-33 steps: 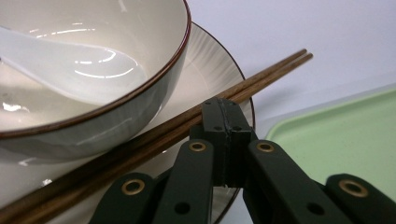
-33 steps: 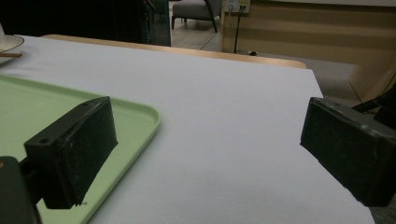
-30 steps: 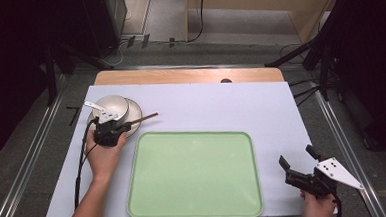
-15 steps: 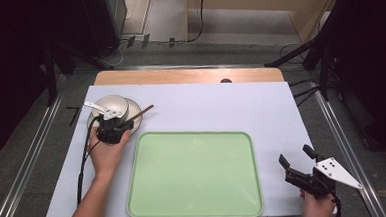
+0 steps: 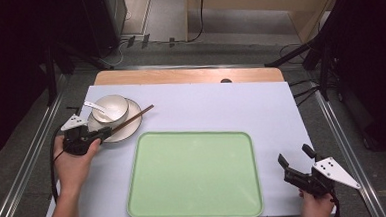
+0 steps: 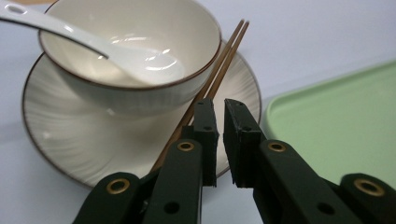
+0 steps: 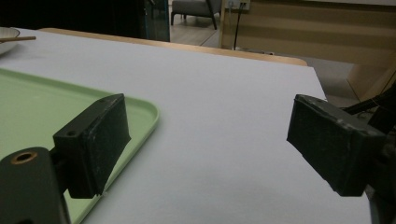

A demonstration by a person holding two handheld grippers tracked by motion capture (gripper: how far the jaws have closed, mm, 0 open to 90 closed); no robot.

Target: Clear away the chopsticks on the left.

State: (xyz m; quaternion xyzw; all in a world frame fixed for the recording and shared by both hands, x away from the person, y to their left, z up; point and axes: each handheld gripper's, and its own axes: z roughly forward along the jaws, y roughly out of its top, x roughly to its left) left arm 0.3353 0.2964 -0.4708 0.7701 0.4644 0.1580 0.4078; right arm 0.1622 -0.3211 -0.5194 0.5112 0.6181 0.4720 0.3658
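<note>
Left gripper (image 6: pixel 219 140): jaws nearly pressed together, nothing pinched; brown wooden chopsticks (image 6: pixel 212 79) just beside, leaning on round white ceramic plate (image 5: pixel 127 129) at 10 o'clock of green plastic tray (image 5: pixel 194 173).

Right gripper (image 5: pixel 297 168): jaws spread, empty.

Risk judged: chopsticks knocked off, white bowl (image 6: pixel 135 60) with white spoon (image 6: pixel 116 49) jolted.

White bowl (image 5: pixel 110 108) w/ spoon (image 5: pixel 97 109) on plate (image 5: pixel 128 127), chopsticks (image 5: pixel 131 119) lying across plate rim.
</note>
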